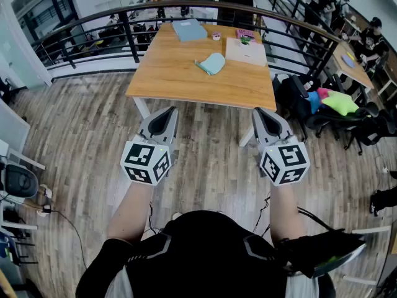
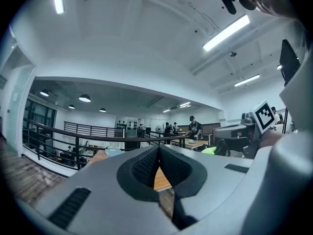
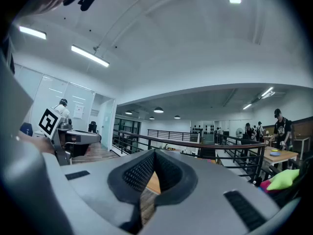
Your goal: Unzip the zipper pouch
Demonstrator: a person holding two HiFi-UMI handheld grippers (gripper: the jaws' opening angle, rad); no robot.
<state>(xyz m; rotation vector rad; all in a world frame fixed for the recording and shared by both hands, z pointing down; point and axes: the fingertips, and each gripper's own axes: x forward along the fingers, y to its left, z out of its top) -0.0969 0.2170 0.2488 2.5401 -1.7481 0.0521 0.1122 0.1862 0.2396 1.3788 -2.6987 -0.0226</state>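
Observation:
The zipper pouch [image 1: 211, 63], pale teal and flat, lies near the middle of the wooden table [image 1: 173, 79] in the head view. My left gripper [image 1: 165, 113] and right gripper [image 1: 262, 113] hover side by side over the floor, well short of the table's near edge and apart from the pouch. Both point toward the table. In the left gripper view the left gripper [image 2: 157, 153] has its jaws pressed together with nothing between them. In the right gripper view the right gripper [image 3: 154, 155] is likewise shut and empty. The pouch does not show in either gripper view.
On the table's far side lie a light blue folder [image 1: 189, 30], a beige sheet [image 1: 246, 52] and a pink item [image 1: 246, 34]. A curved black railing [image 1: 124, 27] runs behind the table. Chairs with bright bags [image 1: 338, 103] stand at the right, with people at another table [image 1: 350, 61].

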